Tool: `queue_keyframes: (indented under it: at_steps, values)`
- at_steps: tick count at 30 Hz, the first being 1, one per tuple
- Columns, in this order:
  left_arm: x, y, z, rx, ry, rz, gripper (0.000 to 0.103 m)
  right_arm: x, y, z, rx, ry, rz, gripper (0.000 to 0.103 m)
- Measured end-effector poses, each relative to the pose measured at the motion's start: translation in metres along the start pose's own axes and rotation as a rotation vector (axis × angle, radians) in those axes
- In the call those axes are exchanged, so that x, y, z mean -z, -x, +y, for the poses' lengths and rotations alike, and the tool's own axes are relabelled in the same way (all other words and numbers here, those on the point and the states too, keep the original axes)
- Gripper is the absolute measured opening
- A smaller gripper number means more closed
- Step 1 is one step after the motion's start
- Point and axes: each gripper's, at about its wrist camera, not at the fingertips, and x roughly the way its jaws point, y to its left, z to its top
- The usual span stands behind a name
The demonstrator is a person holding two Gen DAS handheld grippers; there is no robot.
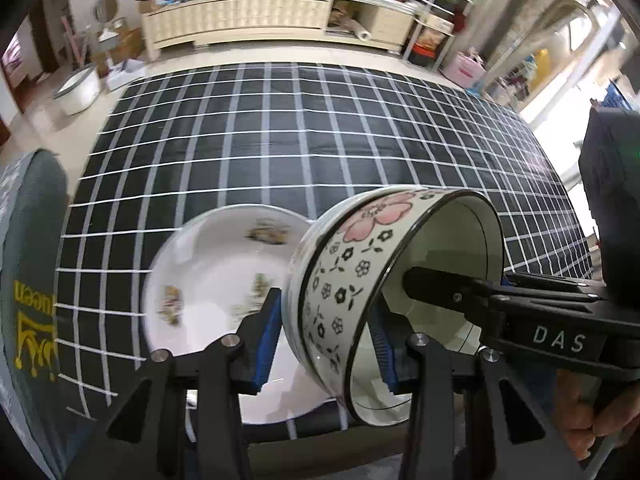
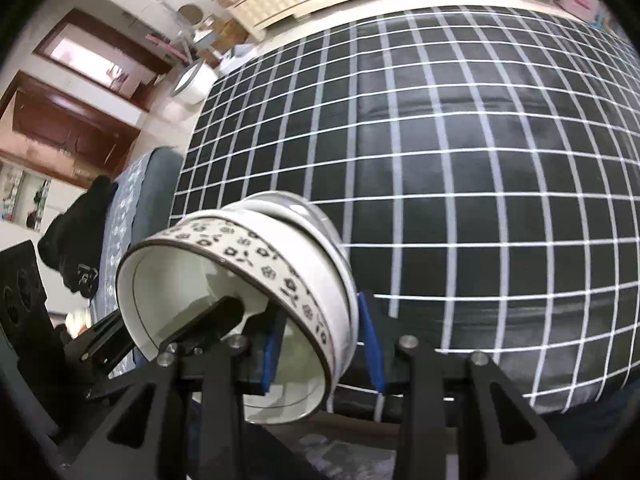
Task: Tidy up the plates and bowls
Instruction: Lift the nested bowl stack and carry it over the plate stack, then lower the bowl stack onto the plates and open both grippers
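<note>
A floral bowl, cream with black blossoms and one pink flower, hangs tilted on its side over the near edge of the table. My left gripper is shut on its wall, one blue pad outside and one inside. My right gripper is shut on the opposite wall in the same way. One of its black fingers reaches into the bowl from the right. The bowl fills the lower left of the right wrist view. A white plate with small flower prints lies on the cloth, left of and below the bowl.
A black tablecloth with a white grid covers the table. A grey cushioned seat stands at its left edge. On the floor beyond are a white basin and a long cream cabinet. A hand holds the right gripper.
</note>
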Motion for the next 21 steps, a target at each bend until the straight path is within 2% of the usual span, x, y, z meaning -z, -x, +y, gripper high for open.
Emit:
queue_keyframes:
  at_steps: [7, 21]
  values:
    - [0.012, 0.007, 0.046, -0.037, 0.072, 0.01, 0.039, -0.005, -0.033, 0.025, -0.014, 0.047, 0.072, 0.041]
    - [0.026, -0.017, 0.072, -0.004, 0.143, 0.064, 0.039, -0.011, -0.068, 0.034, 0.026, 0.031, 0.15, 0.04]
